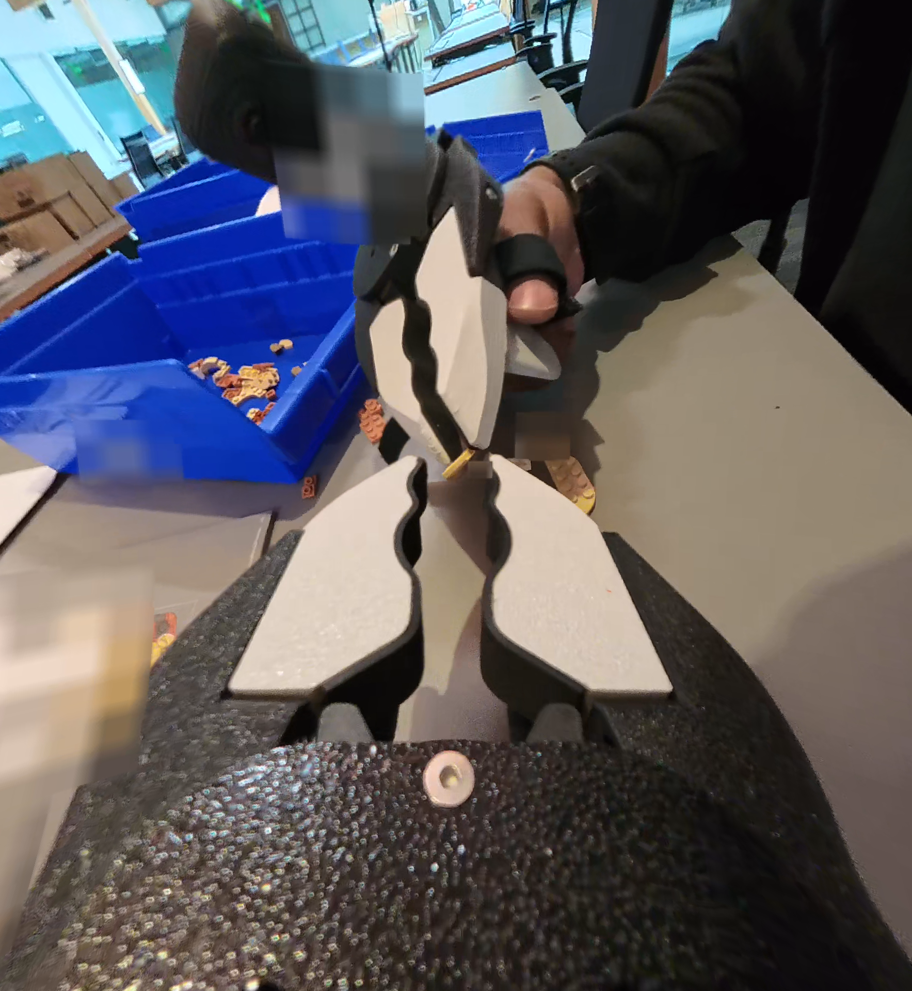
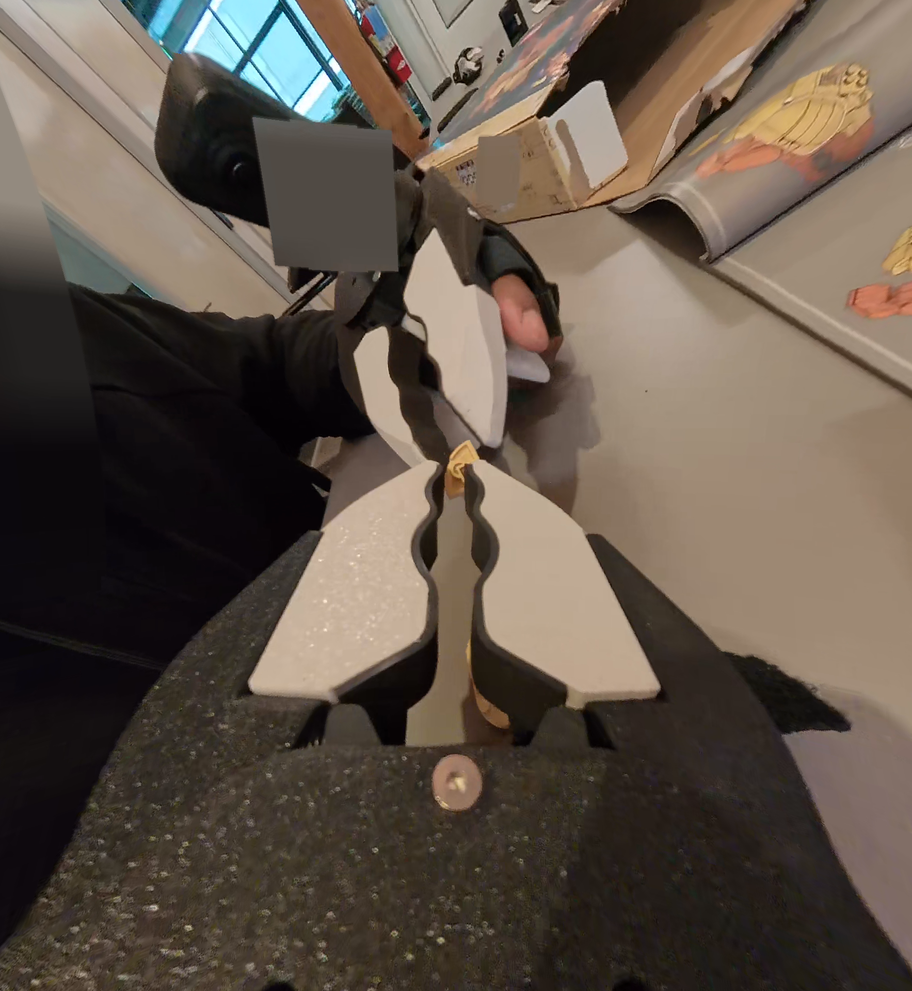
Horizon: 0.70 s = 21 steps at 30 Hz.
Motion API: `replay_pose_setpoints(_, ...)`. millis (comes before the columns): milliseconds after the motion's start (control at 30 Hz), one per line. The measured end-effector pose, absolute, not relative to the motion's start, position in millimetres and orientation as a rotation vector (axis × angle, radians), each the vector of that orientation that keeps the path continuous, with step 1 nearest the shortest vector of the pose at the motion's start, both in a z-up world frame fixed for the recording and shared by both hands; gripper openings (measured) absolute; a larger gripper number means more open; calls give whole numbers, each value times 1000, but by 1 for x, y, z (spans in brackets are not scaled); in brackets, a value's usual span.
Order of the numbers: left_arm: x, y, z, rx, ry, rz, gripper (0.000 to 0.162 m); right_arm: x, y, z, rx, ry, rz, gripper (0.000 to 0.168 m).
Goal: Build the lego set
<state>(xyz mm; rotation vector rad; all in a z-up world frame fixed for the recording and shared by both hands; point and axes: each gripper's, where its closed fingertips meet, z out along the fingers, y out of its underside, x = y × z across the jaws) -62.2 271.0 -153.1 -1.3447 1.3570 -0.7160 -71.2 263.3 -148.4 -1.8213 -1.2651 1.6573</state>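
Observation:
My right gripper (image 2: 454,474) is shut on a small tan lego piece (image 2: 461,455) and holds it above the grey table. In the left wrist view the right gripper (image 1: 461,450) comes down from above with that piece (image 1: 458,465) at its tips. My left gripper (image 1: 456,464) is open, its two fingertips standing either side of the piece without closing on it. In the right wrist view the left gripper (image 2: 459,450) meets mine tip to tip. A tan studded plate (image 1: 571,482) lies on the table just beyond the tips.
Blue bins (image 1: 121,386) stand at the left, the nearest holding several tan and brown pieces (image 1: 244,375). A brown piece (image 1: 373,423) and a small orange one (image 1: 309,488) lie beside it. An open instruction booklet (image 2: 818,161) and a cardboard box (image 2: 523,161) lie beyond.

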Motion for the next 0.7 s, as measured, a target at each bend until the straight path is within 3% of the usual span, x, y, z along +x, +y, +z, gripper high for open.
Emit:
replay_pose_setpoints(100, -62, 270, -154, -1315, 1380, -681, 10, -71, 263, -150, -1845, -1245, 1702, 7)
replay_pose_setpoints(400, -62, 263, -170, -1395, 1485, -681, 4, -71, 270, -161, -1904, -1261, 1590, 11)
replay_pose_setpoints(700, -84, 270, -198, -2119, 1090, -1217, 4, -68, 275, -179, -1937, -1394, 1256, 15)
